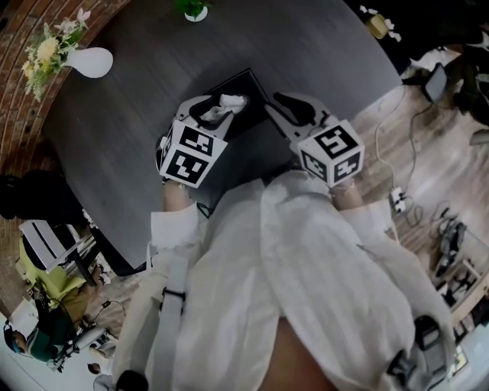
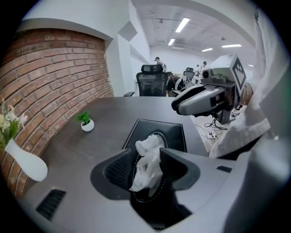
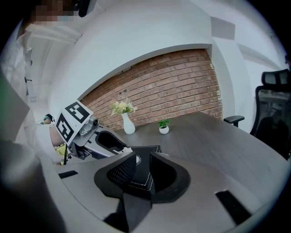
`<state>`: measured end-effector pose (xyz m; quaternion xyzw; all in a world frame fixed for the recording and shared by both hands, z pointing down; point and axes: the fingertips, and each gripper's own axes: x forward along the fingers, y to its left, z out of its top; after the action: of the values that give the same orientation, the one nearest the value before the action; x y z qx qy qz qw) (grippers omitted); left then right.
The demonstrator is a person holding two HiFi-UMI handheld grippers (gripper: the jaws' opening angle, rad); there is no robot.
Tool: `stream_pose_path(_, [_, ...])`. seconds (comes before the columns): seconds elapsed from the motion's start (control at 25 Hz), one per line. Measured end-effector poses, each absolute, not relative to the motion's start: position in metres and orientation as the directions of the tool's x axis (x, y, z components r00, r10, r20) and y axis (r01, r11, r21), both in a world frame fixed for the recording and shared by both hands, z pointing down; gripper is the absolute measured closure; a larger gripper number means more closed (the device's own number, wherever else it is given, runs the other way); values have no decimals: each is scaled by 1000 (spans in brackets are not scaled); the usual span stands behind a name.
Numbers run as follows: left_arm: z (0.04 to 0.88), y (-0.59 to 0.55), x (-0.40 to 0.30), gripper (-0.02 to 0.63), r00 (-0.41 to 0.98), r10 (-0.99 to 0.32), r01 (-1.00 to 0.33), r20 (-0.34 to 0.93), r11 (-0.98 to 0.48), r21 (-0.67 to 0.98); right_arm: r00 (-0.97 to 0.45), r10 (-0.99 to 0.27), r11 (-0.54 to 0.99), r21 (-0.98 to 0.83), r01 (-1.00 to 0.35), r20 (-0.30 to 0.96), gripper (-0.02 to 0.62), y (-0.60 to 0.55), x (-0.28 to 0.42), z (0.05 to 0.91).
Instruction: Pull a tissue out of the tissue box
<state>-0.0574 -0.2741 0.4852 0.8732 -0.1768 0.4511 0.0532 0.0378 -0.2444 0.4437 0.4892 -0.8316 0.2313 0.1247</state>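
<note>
A black tissue box (image 1: 248, 88) with white stitching lies on the dark round table (image 1: 130, 122). A crumpled white tissue (image 2: 148, 164) sticks up out of the box's oval slot. My left gripper (image 2: 148, 157) points steeply down over the slot. Its jaws stand wide, with the tissue between them, loose. In the head view the left gripper (image 1: 218, 107) is over the box's near left part. My right gripper (image 1: 283, 107) hovers beside the box's right edge with its jaws apart and nothing in them. In the right gripper view the box (image 3: 148, 150) lies beyond its fingertips (image 3: 143, 166).
A white vase with flowers (image 1: 90, 61) stands at the table's left and a small potted plant (image 1: 195, 9) at its far side. The table edge runs close on the right, with cables on the wooden floor (image 1: 397, 198). An office chair (image 2: 152, 84) stands behind the table.
</note>
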Motion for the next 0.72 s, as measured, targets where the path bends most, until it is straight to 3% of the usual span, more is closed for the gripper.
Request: stream_pose_path(0.72, [492,-279,-54,435,492,-304,-335,815,-931,-145,-487,-741,412,-260,-874,462,508,-250,34,454])
